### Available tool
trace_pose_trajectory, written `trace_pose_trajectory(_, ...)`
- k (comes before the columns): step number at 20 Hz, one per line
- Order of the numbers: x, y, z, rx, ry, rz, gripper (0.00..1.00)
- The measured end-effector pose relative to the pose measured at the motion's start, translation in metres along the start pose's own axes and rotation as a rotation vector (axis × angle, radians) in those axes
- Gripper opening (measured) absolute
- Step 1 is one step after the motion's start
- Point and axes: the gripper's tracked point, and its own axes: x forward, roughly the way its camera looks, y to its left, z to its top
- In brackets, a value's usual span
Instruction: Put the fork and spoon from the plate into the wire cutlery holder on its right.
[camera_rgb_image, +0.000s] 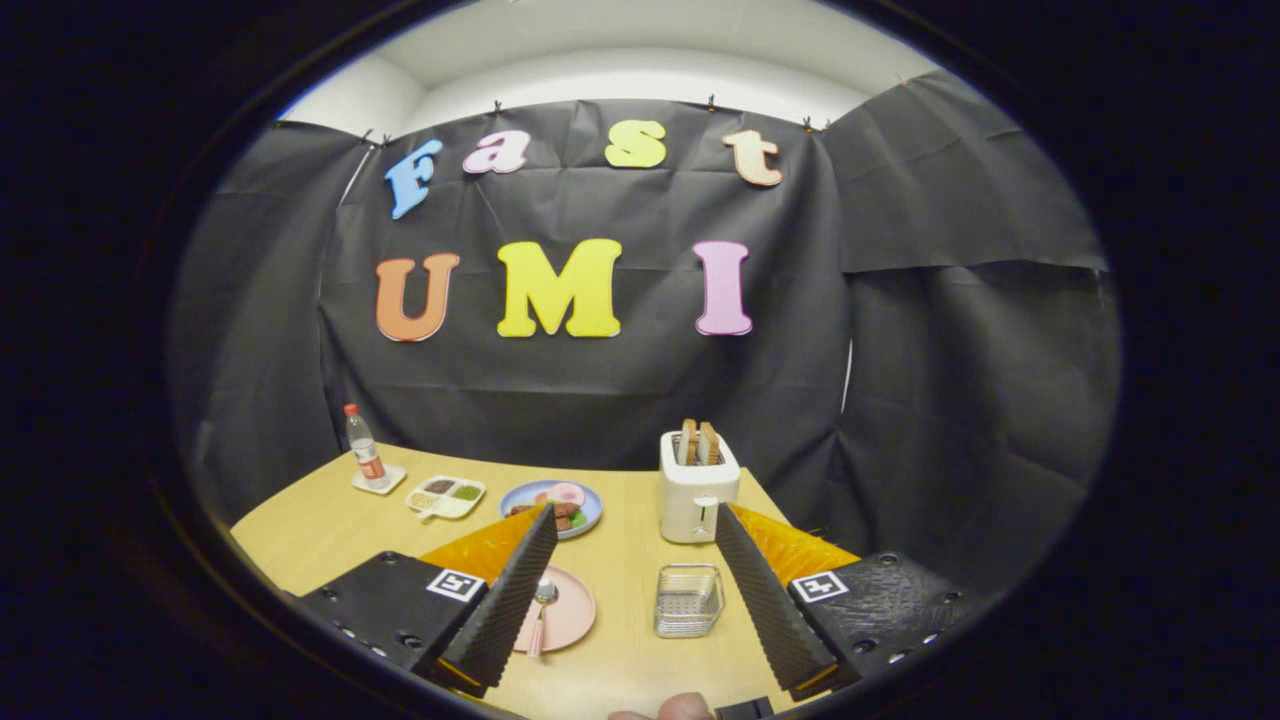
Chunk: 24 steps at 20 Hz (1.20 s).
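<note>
Broadly, a wooden table (330, 525) carried everything, with the white toaster (697, 490) as its marker, two toast slices standing in its slots. The gripper (640, 525) hovered nearer than the toaster, fingers spread wide, gripping nothing. Left of the toaster sat a blue food plate (590, 500), a sectioned tray (447, 496) and a bottle (365, 447). Nearer than the toaster sat the pink plate (572, 612) holding a spoon (541, 610); the wire cutlery holder (688, 600) stood directly before the toaster
</note>
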Motion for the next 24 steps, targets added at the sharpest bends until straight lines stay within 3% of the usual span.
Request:
trace_pose_trajectory(7, 0.004, 0.015, -0.036, 0.003, 0.104, 0.052, 0.95)
trace_pose_trajectory(14, 0.006, 0.038, -0.109, -0.006, 0.287, 0.105, 0.95)
trace_pose_trajectory(24, 0.063, 0.09, -0.198, -0.078, 0.52, 0.197, 0.95)
